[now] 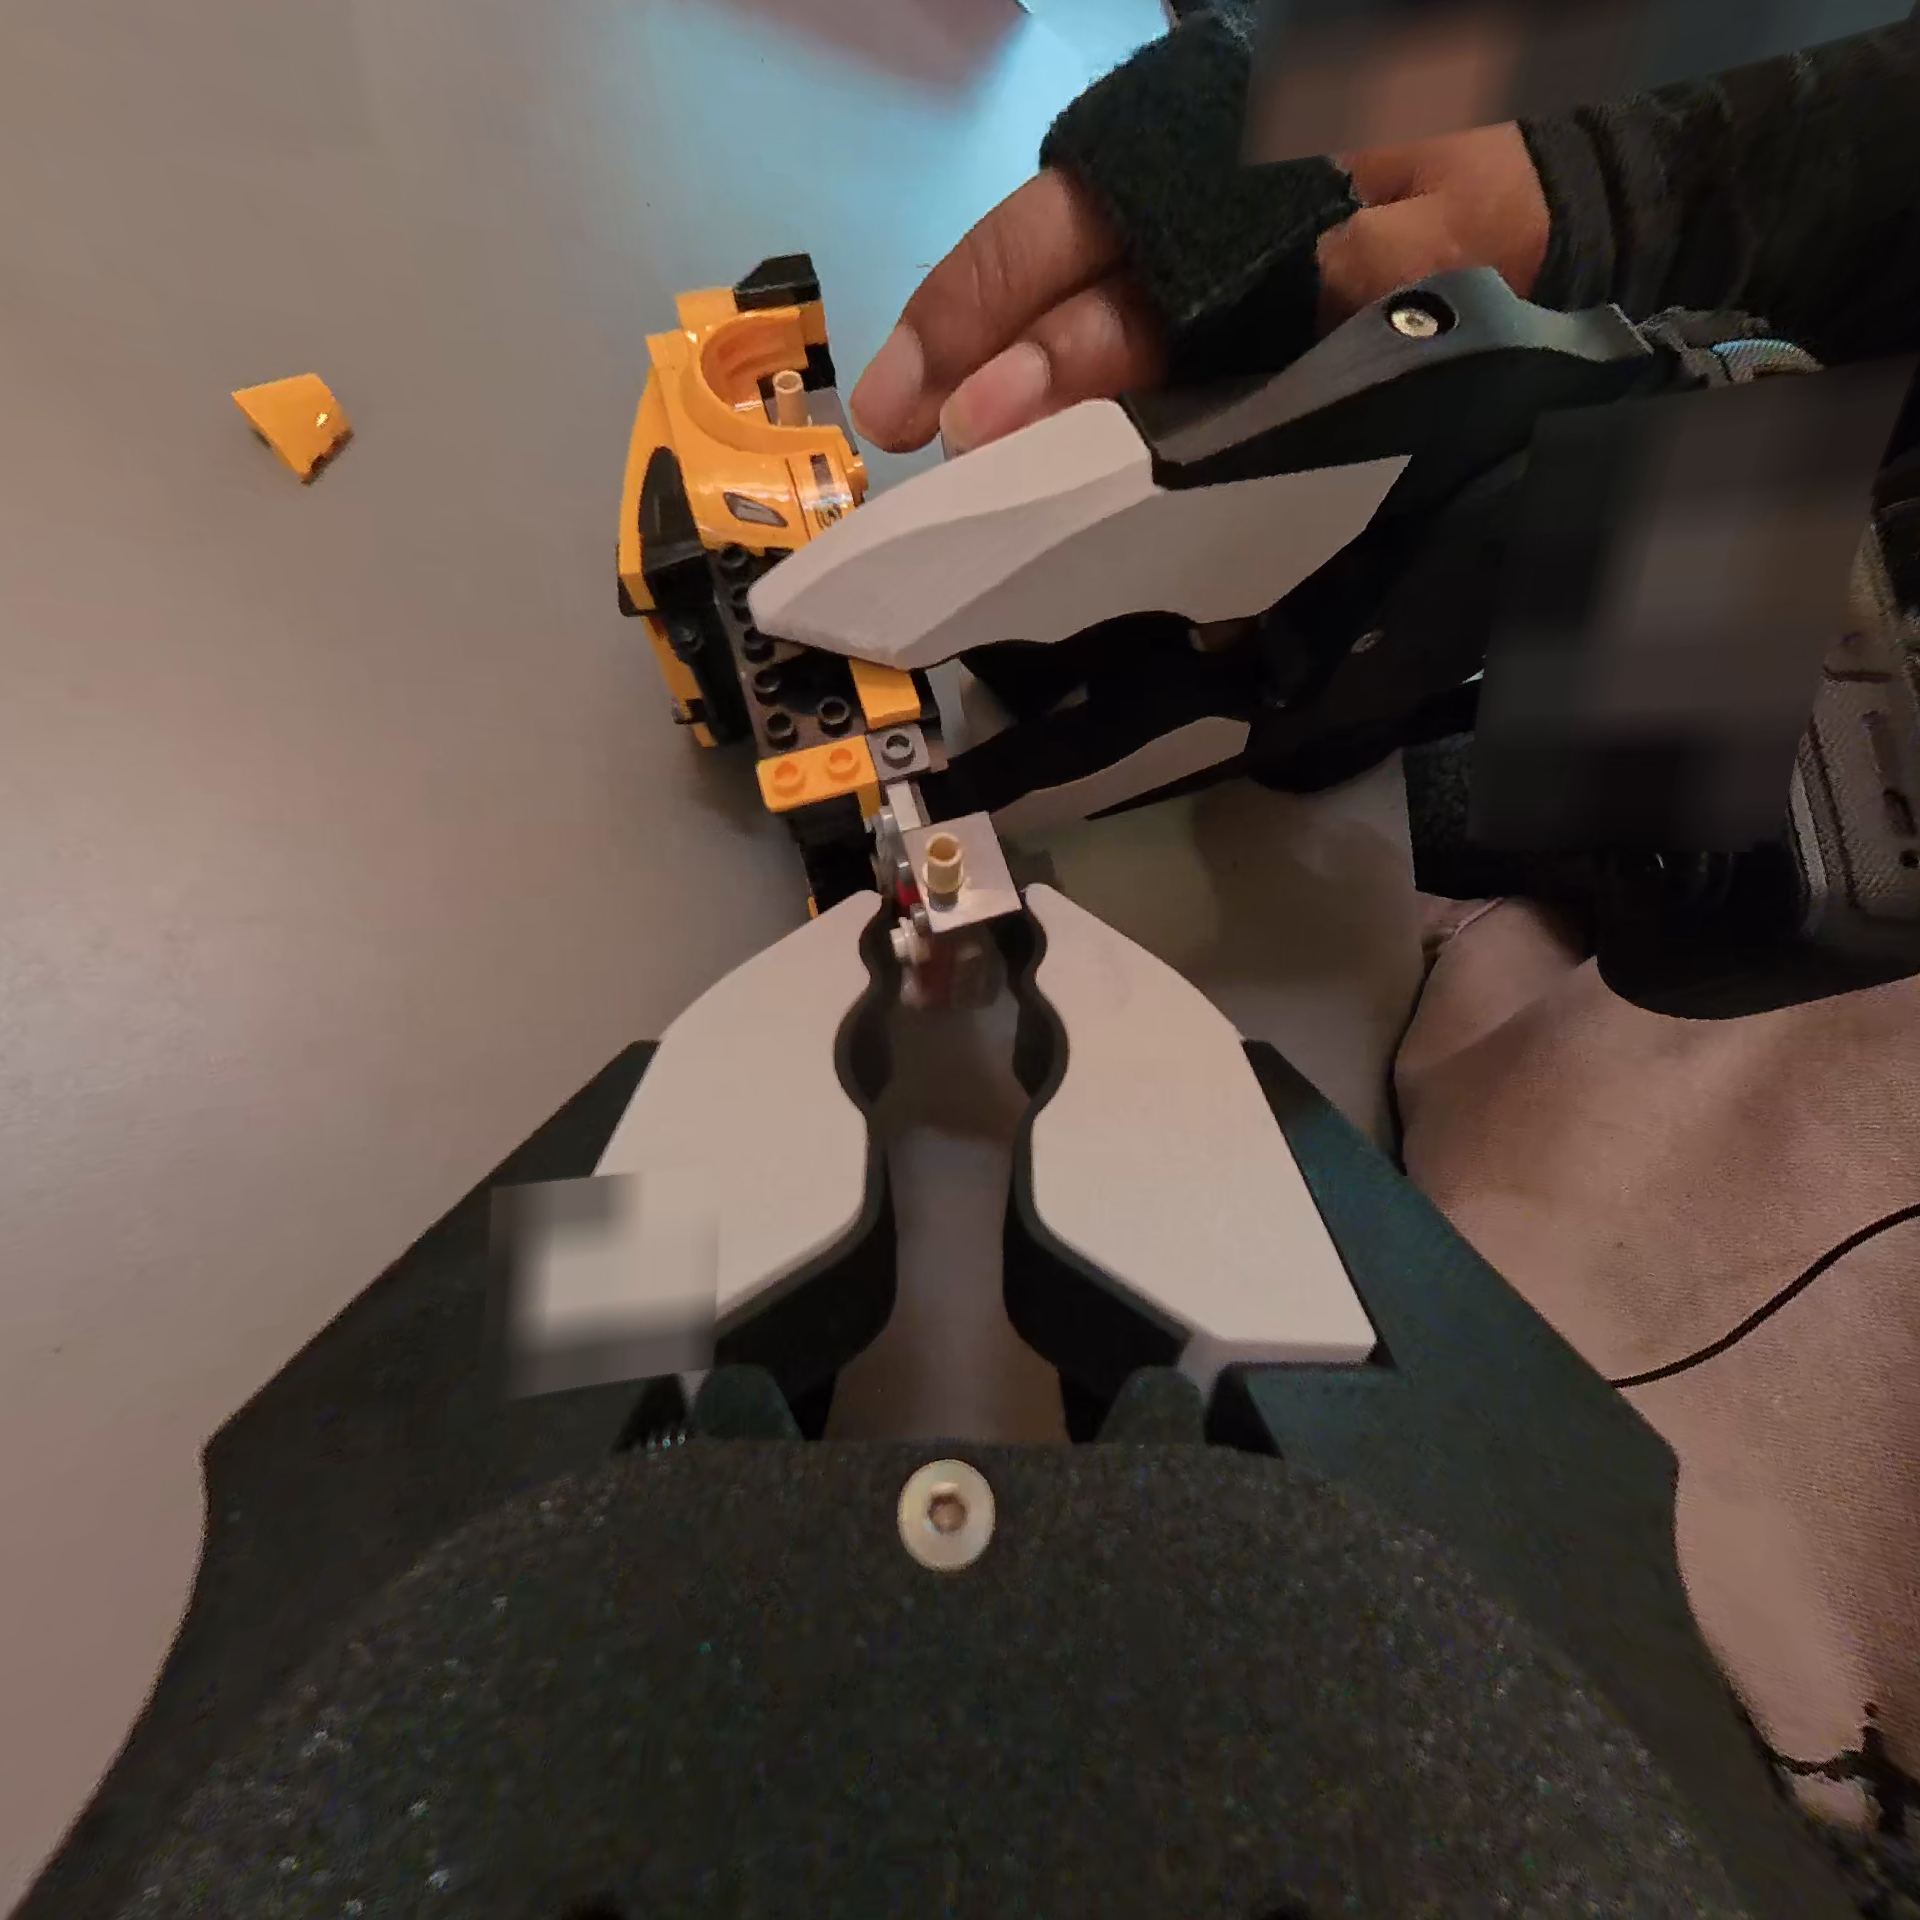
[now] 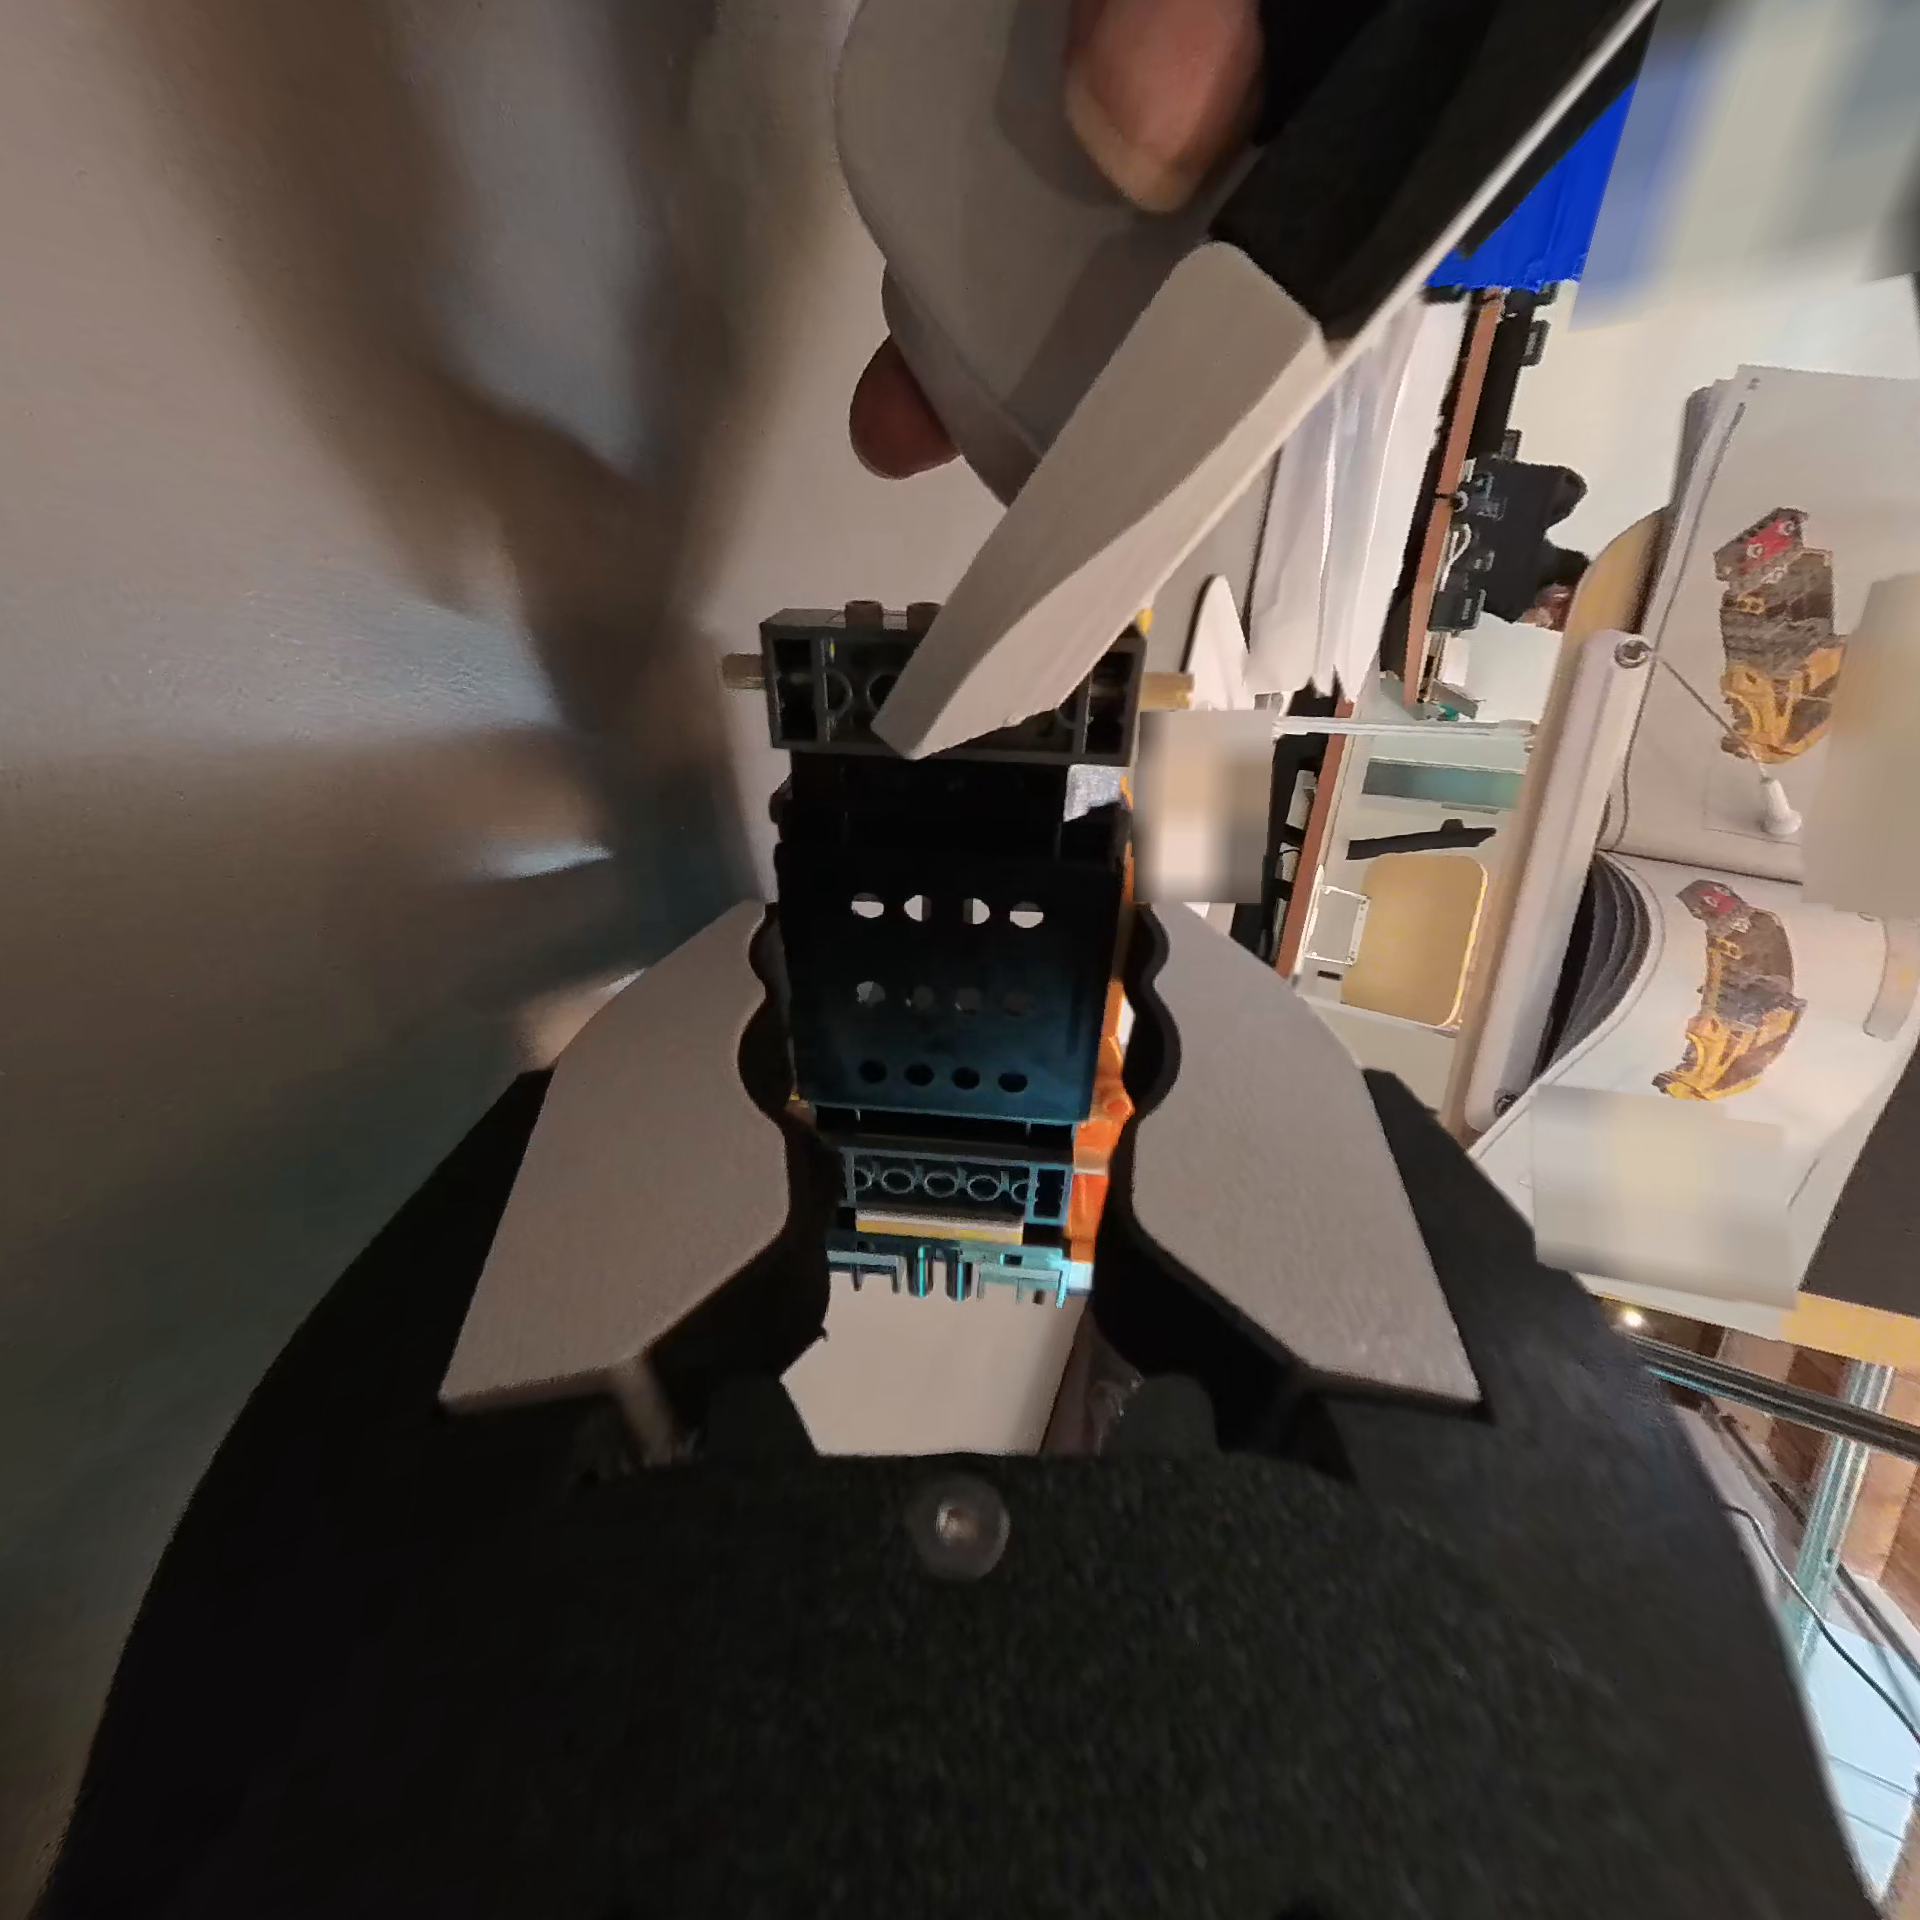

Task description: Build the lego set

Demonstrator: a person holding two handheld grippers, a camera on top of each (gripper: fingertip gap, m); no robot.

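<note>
An orange and black brick-built car model (image 1: 717,468) is held above the grey table (image 1: 312,831) between both grippers. My left gripper (image 1: 951,925) is shut on the model's near end, on a grey block (image 1: 966,883) with a tan pin. My right gripper comes in from the right; its upper finger (image 1: 987,551) lies along one side of the model and its lower finger (image 1: 1101,769) along the other. In the right wrist view my right gripper (image 2: 951,966) is shut on the model's black underside (image 2: 935,831), with both pads against its sides. A left gripper finger (image 2: 1091,520) shows at the far end.
A loose orange curved piece (image 1: 291,421) lies on the table at the left. A hand in a black fingerless glove (image 1: 1018,312) holds the right gripper. Pinkish fabric (image 1: 1610,1195) and a thin black cable (image 1: 1766,1288) lie at the right. Pictures of a model (image 2: 1766,623) stand far right. Spacing between my two grippers at the tips: around 4 cm.
</note>
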